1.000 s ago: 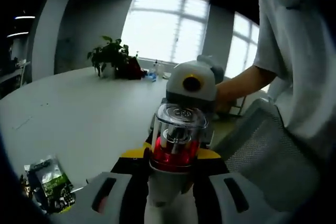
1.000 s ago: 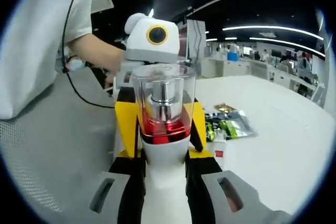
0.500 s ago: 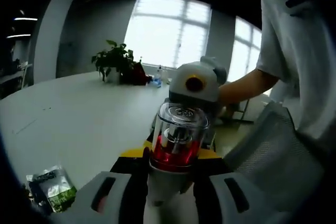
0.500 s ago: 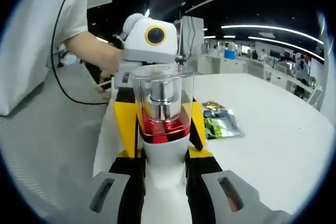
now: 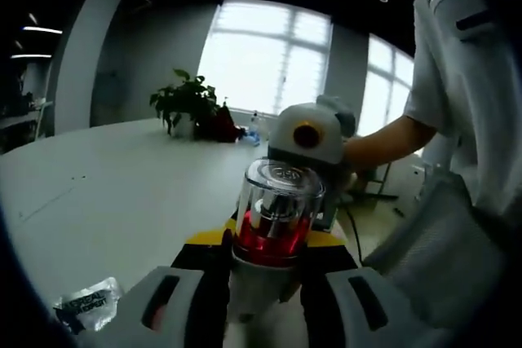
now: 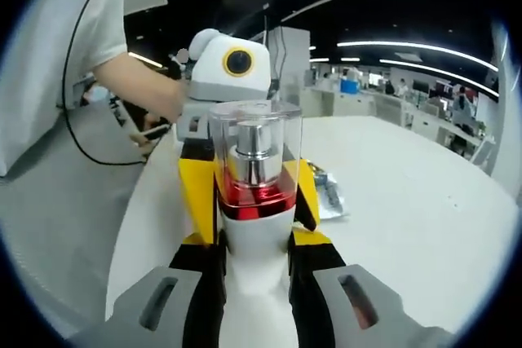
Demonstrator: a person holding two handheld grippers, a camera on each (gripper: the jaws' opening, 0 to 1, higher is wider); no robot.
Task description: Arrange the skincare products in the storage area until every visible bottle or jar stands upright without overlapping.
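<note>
Bottle (image 5: 273, 238), white body, red collar, clear cap, up in air between both grippers. Left gripper (image 5: 261, 299) jaws clamped on it, right gripper (image 6: 253, 283) jaws clamped too, from opposite side. Bottle upright-ish but not set down, so my guess: placement not done, storage area nowhere obvious. White table (image 6: 424, 226) underneath, foil sachets (image 6: 328, 193) lying flat on it. Big open office, ceiling strip lights, bright windows, potted plant (image 5: 189, 103) at far end of table.
</note>
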